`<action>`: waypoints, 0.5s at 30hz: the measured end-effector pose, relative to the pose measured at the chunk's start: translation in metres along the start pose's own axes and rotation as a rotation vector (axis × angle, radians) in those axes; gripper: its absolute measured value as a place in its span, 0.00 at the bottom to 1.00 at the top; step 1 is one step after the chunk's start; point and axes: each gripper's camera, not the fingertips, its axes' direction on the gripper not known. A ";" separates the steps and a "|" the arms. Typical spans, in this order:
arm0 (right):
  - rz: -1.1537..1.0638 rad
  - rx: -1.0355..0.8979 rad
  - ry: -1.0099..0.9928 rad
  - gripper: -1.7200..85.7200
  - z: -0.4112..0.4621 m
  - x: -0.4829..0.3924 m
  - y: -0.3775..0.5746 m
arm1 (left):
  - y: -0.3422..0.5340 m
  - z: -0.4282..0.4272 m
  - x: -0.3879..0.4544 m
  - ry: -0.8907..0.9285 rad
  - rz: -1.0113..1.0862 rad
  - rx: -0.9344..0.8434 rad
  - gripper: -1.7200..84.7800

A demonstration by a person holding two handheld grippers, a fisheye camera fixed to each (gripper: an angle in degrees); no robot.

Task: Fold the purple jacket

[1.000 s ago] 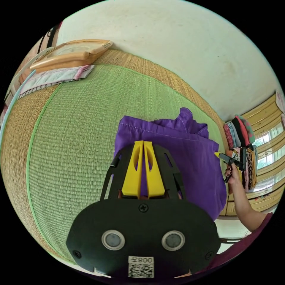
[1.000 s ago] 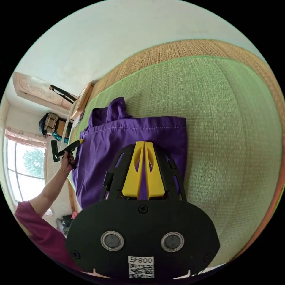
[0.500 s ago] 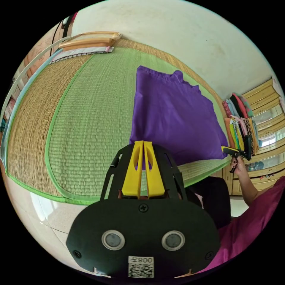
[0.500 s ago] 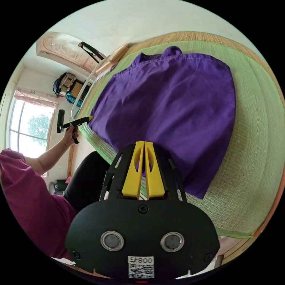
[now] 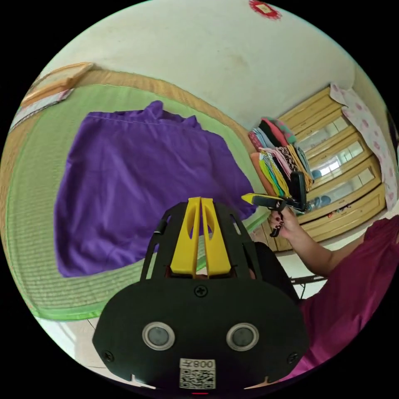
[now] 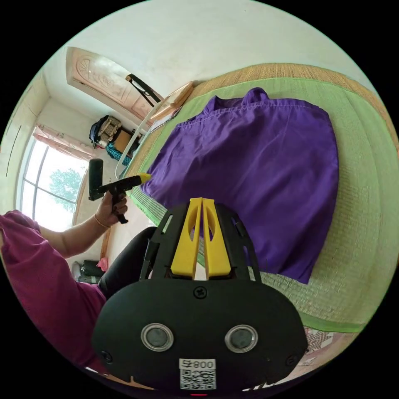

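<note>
Jacket work looks well advanced: the purple jacket (image 5: 137, 183) lies flat on the green woven mat (image 5: 29, 232) as a roughly rectangular panel, collar bunched at the far edge and no sleeve showing, so the sleeves are probably tucked under. The left gripper (image 5: 201, 232) and the right gripper (image 6: 201, 232) both hover off the near edge of the mat with jaws together, clamping nothing and apart from the cloth. Each gripper also shows at the side of the other's view, held in a hand (image 6: 112, 205). By my reading, a further fold may remain, or the jacket may be finished. A stack of folded clothes (image 5: 278, 162) sits beyond the mat.
</note>
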 end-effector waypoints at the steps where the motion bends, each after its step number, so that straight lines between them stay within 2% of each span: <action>1: -0.006 -0.006 -0.018 0.02 0.005 -0.003 -0.001 | -0.008 0.022 0.015 0.000 0.034 -0.039 0.02; 4: -0.052 -0.087 -0.001 0.02 0.039 -0.016 -0.006 | -0.018 0.066 0.028 -0.113 0.070 -0.145 0.02; 6: -0.025 -0.166 0.057 0.02 0.067 -0.010 -0.005 | -0.017 0.078 0.022 -0.104 0.042 -0.175 0.02; 8: 0.015 -0.131 -0.014 0.02 0.061 -0.002 -0.003 | -0.019 0.067 0.021 -0.055 -0.031 -0.145 0.02; 11: 0.008 -0.110 -0.014 0.02 0.052 0.000 0.005 | -0.023 0.052 0.047 -0.080 0.026 -0.088 0.02; 15: 0.068 -0.070 -0.072 0.02 0.037 0.014 0.022 | -0.026 0.075 0.058 -0.135 0.083 -0.202 0.02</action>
